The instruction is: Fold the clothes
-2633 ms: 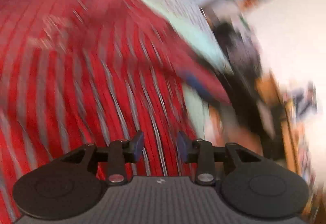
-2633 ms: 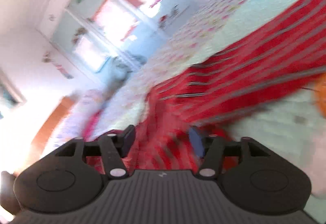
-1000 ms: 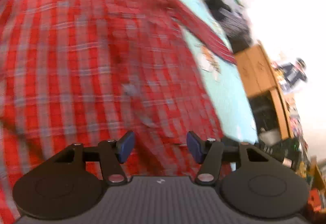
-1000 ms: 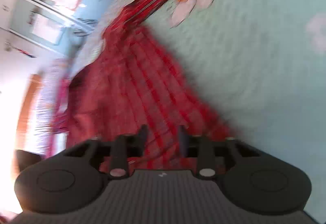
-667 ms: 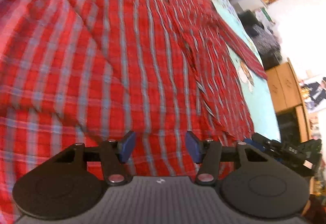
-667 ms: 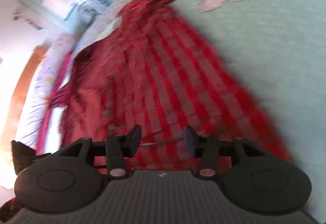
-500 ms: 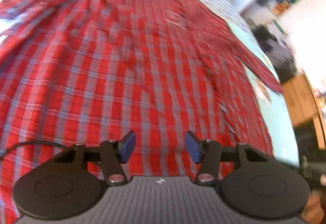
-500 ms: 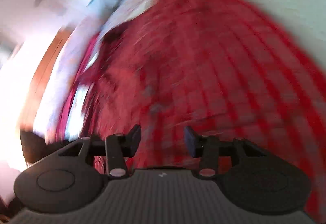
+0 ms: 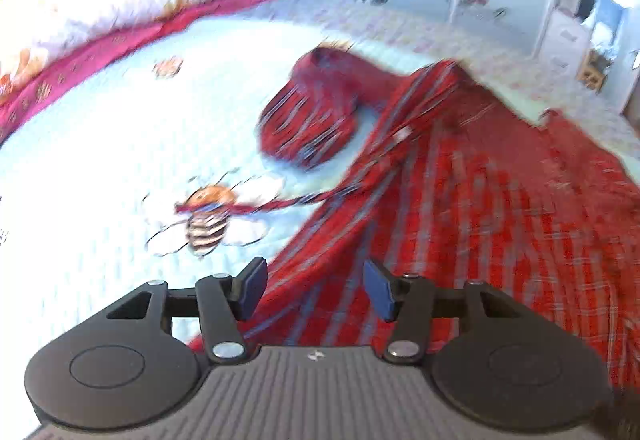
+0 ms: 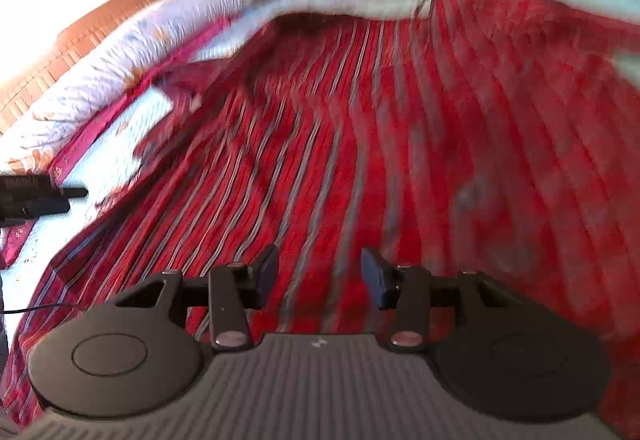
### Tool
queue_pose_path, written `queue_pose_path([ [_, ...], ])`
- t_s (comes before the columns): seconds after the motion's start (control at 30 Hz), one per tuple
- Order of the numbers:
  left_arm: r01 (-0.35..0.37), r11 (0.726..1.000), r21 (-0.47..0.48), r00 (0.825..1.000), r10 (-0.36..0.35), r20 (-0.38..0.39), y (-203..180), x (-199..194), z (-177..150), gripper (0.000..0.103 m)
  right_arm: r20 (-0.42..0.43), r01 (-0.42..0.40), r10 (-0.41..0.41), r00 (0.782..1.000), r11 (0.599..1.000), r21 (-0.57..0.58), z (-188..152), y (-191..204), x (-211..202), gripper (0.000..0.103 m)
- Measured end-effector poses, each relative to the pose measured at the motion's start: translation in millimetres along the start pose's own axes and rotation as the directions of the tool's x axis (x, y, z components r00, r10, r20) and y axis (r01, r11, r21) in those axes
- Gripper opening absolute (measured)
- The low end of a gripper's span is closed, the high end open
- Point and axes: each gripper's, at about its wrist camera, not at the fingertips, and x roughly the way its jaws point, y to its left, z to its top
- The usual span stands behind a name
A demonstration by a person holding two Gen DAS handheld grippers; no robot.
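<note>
One red plaid shirt [image 9: 480, 200] lies spread on the bed [image 9: 100, 128], its body running away from the cameras toward the bed's far edge by the glass doors, with one rumpled sleeve [image 9: 312, 124] bunched out toward the headboard side and a thin strip of its cloth trailing over the bee print [image 9: 206, 216] on the cover. The left gripper [image 9: 314, 290] hovers over the shirt's edge on that side, where cloth meets bare bedcover, so it looks the nearer one to the sleeve; the right gripper [image 10: 318, 278] hangs over the middle of the body (its stripes run straight ahead, along the fingers). Both pairs of jaws have just been opening and stand spread, nothing pinched between them. Count: one shirt, two grippers, one sleeve in clear view; the blur hides the other.
</note>
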Motion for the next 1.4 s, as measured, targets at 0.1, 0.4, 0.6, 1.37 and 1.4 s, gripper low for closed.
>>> queue_pose_path([
  [0.1, -0.047, 0.998, -0.052, 0.997, 0.043, -0.065, 21, 19, -2, 0.056, -0.149, -0.219, 0.208, 0.967, 0.974, -0.061, -33, 57, 9, 0.060],
  [0.4, -0.087, 0.996, -0.010, 0.981, 0.084, -0.174, 43, 38, -22, 0.056, 0.175, -0.085, 0.069, 0.982, 0.993, 0.083, 37, 18, -8, 0.057],
  [0.6, -0.107, 0.994, -0.004, 0.994, 0.107, -0.023, 28, -1, -12, 0.055, -0.194, -0.361, 0.348, 0.917, 0.932, -0.033, -49, 104, 18, 0.074],
  [1.37, 0.425, 0.882, 0.204, 0.875, -0.342, -0.344, -8, -16, -24, 0.045, -0.009, -0.127, 0.130, 0.991, 0.982, 0.140, -26, 6, -115, 0.056],
  [1.4, 0.452, 0.868, 0.204, 0.853, -0.354, -0.382, -15, -17, -36, 0.050, -0.044, -0.095, 0.103, 0.994, 0.984, 0.153, -33, -5, -123, 0.056],
])
